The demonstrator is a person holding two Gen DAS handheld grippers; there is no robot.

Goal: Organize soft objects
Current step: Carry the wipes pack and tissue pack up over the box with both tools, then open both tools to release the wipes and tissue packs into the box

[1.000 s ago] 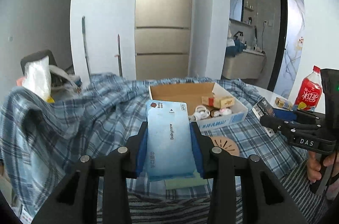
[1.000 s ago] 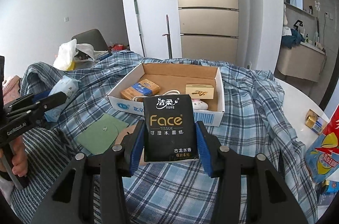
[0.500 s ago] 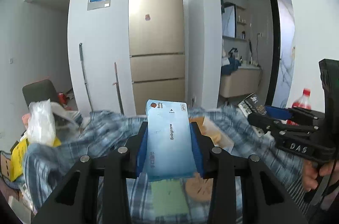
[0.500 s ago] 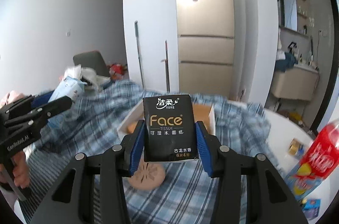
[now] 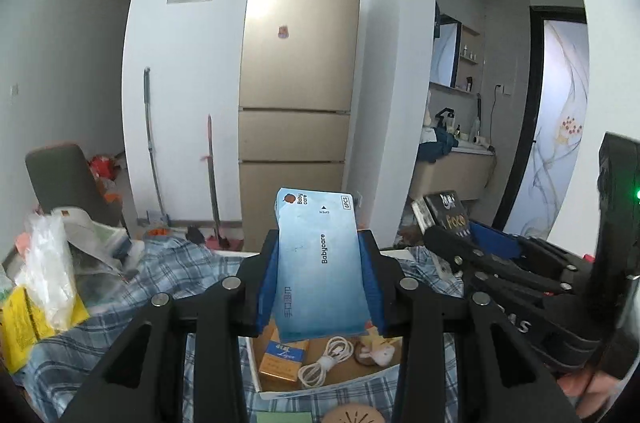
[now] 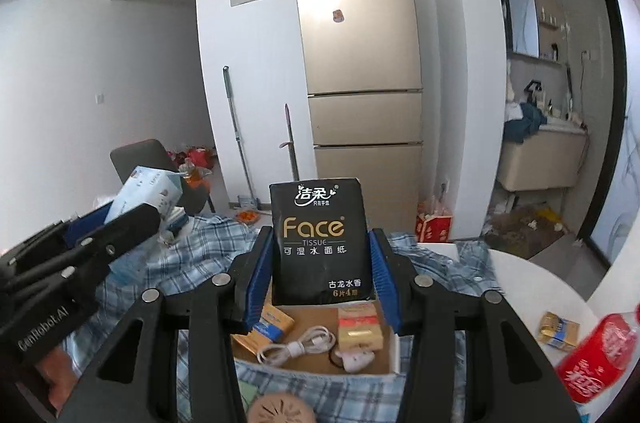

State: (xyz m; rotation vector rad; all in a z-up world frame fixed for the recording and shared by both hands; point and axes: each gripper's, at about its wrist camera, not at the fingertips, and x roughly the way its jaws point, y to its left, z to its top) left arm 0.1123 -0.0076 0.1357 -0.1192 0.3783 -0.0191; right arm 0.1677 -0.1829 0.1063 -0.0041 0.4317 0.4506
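Both tongs, left (image 5: pixel 320 263) and right (image 6: pixel 322 263), have risen above the box (image 6: pixel 312 351).

White table (image 6: pixel 516 287), draped with blue plaid cloth (image 6: pixel 200 255); cardboard box (image 6: pixel 312 363) on cloth; red bottle (image 6: pixel 596 359) right of box.

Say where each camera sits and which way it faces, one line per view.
Left wrist: on the left gripper, facing the fridge; its fingers clamp a blue wipes pack; right gripper alongside.
Right wrist: on the right gripper, facing likewise; fingers clamp a black tissue pack.
Both share the cardboard box below.
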